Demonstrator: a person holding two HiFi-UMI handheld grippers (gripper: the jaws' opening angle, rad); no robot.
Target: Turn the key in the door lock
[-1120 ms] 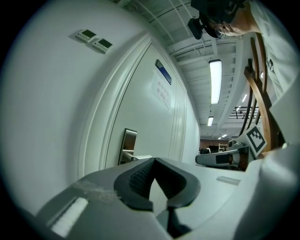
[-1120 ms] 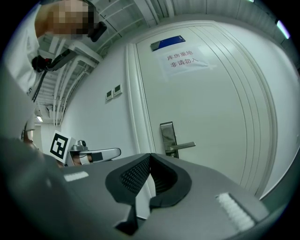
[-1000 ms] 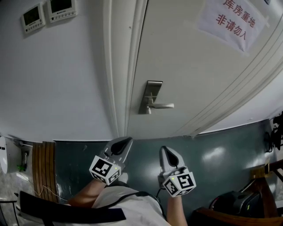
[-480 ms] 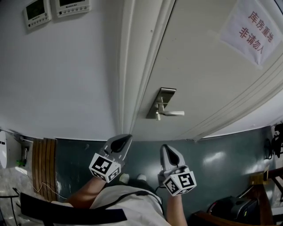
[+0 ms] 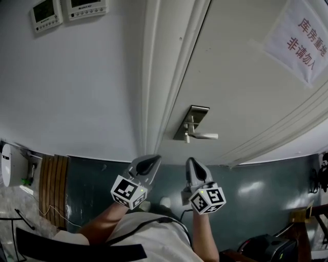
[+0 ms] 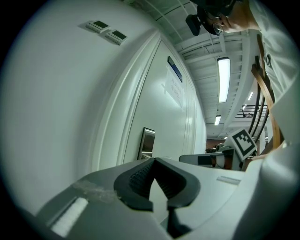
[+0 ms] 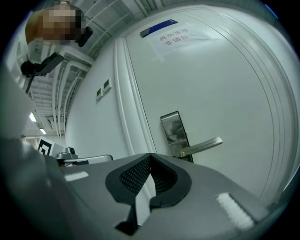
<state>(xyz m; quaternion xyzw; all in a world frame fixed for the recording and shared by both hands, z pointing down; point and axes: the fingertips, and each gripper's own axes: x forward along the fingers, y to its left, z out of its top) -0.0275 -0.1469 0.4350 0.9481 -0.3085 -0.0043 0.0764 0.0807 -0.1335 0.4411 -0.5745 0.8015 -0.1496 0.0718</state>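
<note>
Brushed steel marks the spot on the door: an upright rectangular steel lock plate [image 5: 193,118] with a straight lever handle [image 5: 206,136] pointing right. It sits on the white panelled door [image 5: 241,71], just right of the white moulded door frame [image 5: 159,77]. A small nub shows on the plate under the lever, too small to tell whether it is the key.

In the head view, the grey left claw [image 5: 149,160] hangs below the foot of the frame. The grey right claw [image 5: 193,162] is beside it, below the lock plate, over the dark green floor [image 5: 266,189]. Both point toward the door and touch nothing.

In the left gripper view, the left claw [image 6: 153,160] is clenched, its ribbed pads meeting at the tip with nothing between them. The plate [image 6: 148,142] stands ahead of it, seen edge-on. In the right gripper view, the right claw [image 7: 150,155] is likewise clenched and empty. The plate [image 7: 173,127] and lever [image 7: 202,144] stand just above and right of its tip, and the plate's lower part is hidden behind the claw.

A white paper notice with red characters [image 5: 303,37] is stuck high on the door. Two white wall controllers [image 5: 66,10] hang on the wall to the left.
</note>
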